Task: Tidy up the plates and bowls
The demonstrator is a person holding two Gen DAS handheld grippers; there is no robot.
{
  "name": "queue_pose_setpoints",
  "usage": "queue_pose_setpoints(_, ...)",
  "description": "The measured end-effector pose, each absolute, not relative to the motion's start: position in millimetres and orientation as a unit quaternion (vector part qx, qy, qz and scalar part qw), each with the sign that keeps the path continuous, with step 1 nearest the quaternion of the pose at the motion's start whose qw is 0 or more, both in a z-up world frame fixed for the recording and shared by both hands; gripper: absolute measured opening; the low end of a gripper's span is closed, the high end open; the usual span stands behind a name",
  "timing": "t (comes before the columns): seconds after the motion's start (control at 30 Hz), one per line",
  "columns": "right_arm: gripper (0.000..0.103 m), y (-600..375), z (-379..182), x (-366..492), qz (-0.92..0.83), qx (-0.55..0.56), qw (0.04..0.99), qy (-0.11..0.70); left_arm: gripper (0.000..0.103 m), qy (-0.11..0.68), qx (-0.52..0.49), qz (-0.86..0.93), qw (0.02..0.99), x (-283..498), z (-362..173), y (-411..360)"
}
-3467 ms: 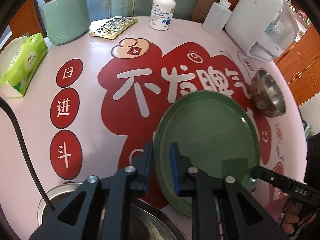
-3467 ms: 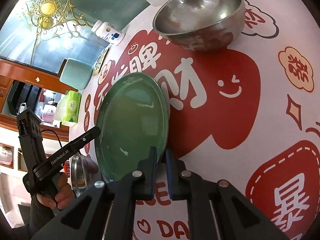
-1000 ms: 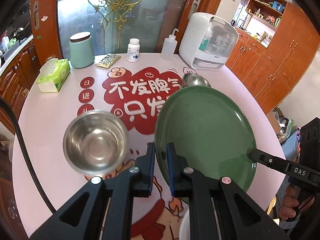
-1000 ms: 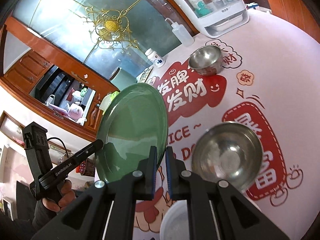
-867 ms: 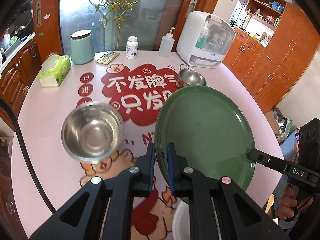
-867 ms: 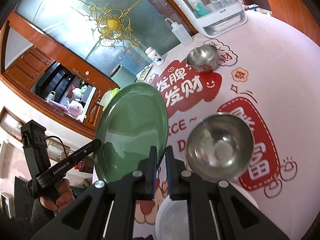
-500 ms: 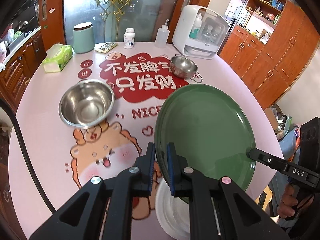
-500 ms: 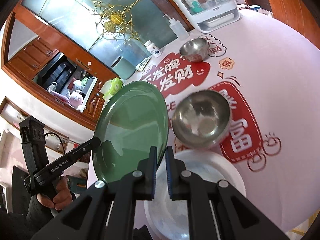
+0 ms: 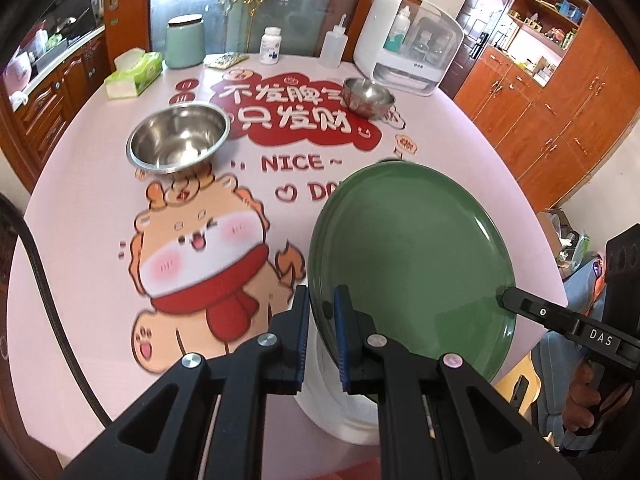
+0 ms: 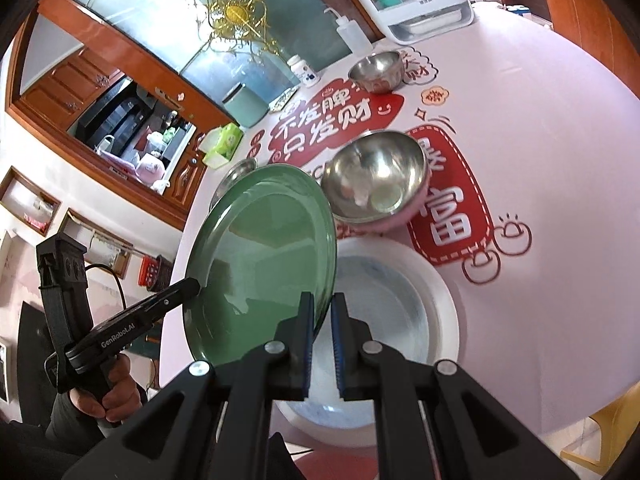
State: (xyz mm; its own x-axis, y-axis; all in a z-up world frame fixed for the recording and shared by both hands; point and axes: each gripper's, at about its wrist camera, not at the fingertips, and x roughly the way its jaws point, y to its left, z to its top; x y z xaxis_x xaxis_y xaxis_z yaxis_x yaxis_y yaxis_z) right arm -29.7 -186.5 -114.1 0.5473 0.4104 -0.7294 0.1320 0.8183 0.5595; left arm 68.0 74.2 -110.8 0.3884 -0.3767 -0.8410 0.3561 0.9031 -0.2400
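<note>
green plate [image 9: 412,264] | clamped by left gripper [image 9: 322,336] and right gripper [image 10: 322,336] at opposite rims | tilted above white plate [image 10: 400,300] at table's near edge [image 9: 280,420]

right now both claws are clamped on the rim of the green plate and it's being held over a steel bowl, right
Not quite. Both the left claw and the right claw are clamped on the rim of the green plate, but it is held over a white plate, not a steel bowl. The right wrist view shows the white plate directly below; the nearest steel bowl sits further back on the table.
</note>
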Motion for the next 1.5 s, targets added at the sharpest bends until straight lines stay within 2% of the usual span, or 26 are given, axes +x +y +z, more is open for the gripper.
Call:
queue_pose_setpoints(0.43,0.008,-191.2,-145.8,-45.9,0.075,0.264,0.808,0.521,0.009,0.539,-0.006,-0.202,0.818,35.8,-142.9,62.0)
queue_pose_setpoints(0.93,0.008,-194.4,-178.6,-37.3,0.059,0.228,0.781,0.578,0.009,0.591,-0.008,-0.175,0.788,37.7,-185.9,44.3)
queue_pose_setpoints(1.5,0.012,-185.4,-183.5,-27.9,0.068,0.187,0.779,0.595,0.011,0.606,-0.001,-0.147,0.782,48.7,-195.3,37.8)
